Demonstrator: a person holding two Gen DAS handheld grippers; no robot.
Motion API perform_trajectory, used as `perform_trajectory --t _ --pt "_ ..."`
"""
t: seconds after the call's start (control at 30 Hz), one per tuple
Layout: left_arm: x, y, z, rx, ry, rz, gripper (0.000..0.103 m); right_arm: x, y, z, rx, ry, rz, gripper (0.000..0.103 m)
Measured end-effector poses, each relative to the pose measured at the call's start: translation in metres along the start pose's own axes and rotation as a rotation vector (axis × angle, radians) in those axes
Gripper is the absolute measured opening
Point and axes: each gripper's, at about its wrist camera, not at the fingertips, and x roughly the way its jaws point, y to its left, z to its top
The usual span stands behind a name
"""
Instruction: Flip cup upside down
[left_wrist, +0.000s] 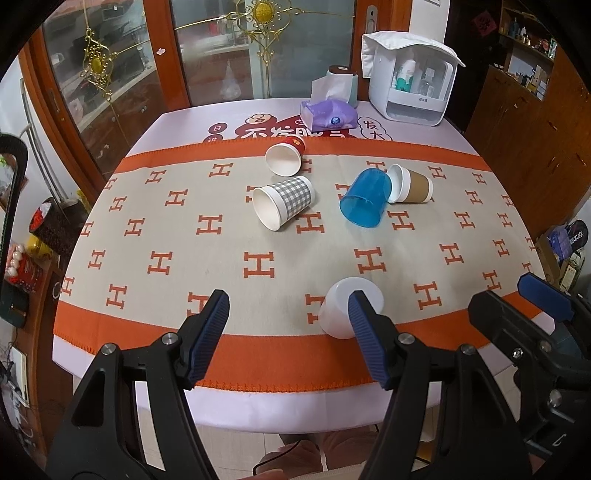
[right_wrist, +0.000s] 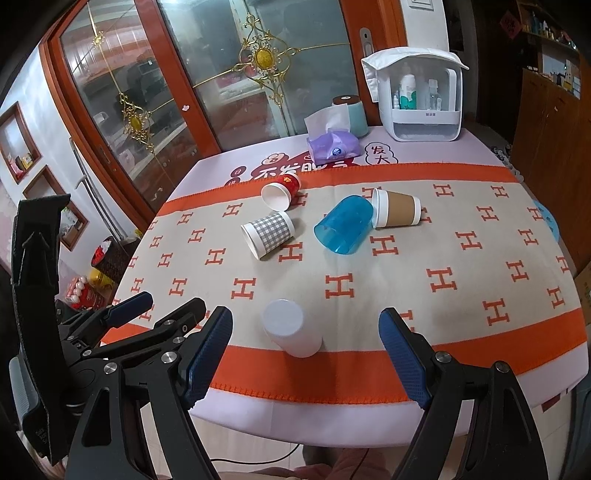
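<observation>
A white cup (left_wrist: 343, 308) stands upside down on the orange band near the table's front edge; it also shows in the right wrist view (right_wrist: 291, 328). Four cups lie on their sides farther back: a grey checked one (left_wrist: 284, 201) (right_wrist: 269, 232), a red one (left_wrist: 286, 155) (right_wrist: 281, 190), a blue plastic one (left_wrist: 365, 201) (right_wrist: 343, 229) and a brown-sleeved one (left_wrist: 410, 184) (right_wrist: 395, 212). My left gripper (left_wrist: 288, 312) is open and empty, its right finger just in front of the white cup. My right gripper (right_wrist: 306, 328) is open and empty, with the white cup between its fingers' lines.
A purple tissue pack (left_wrist: 328, 114), a tissue roll holder (left_wrist: 343, 79) and a white storage box (left_wrist: 413, 79) stand at the table's far edge. The patterned cloth (left_wrist: 184, 236) covers the table. Glass cabinet doors (left_wrist: 129, 66) are behind. The other gripper (left_wrist: 535, 317) shows at the right.
</observation>
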Motion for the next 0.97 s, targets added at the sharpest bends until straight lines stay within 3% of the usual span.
perform_trajectory --t 0.97 --pt "0.005 0.003 -0.001 -0.002 0.014 0.003 0.065 0.017 -0.005 -0.003 0.008 0.038 0.015 0.083"
